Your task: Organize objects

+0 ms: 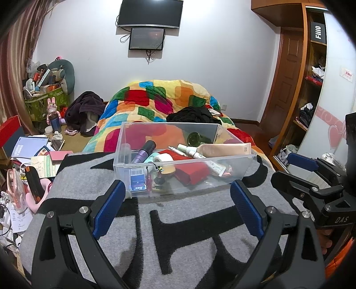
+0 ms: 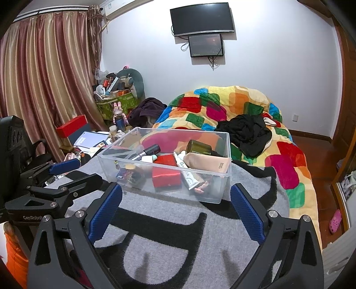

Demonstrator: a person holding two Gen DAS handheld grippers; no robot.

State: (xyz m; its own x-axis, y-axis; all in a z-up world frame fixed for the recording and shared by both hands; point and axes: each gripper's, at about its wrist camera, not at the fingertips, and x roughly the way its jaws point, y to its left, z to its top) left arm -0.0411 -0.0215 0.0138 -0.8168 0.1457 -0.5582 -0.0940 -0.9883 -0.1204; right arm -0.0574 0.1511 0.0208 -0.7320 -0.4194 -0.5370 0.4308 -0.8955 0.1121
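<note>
The clear bin (image 1: 178, 155), loaded with clutter, is set on the grey blanket (image 1: 189, 222) straight ahead of both claws. The left claw (image 1: 178, 209) and right claw (image 2: 175, 213) are held released, empty, equally near.

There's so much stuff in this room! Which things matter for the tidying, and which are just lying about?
For the job: clear bin, red box, beige tube, green jar, purple tube.

Lying about: colourful quilt, black clothes, bunny figure, wall screens.
</note>
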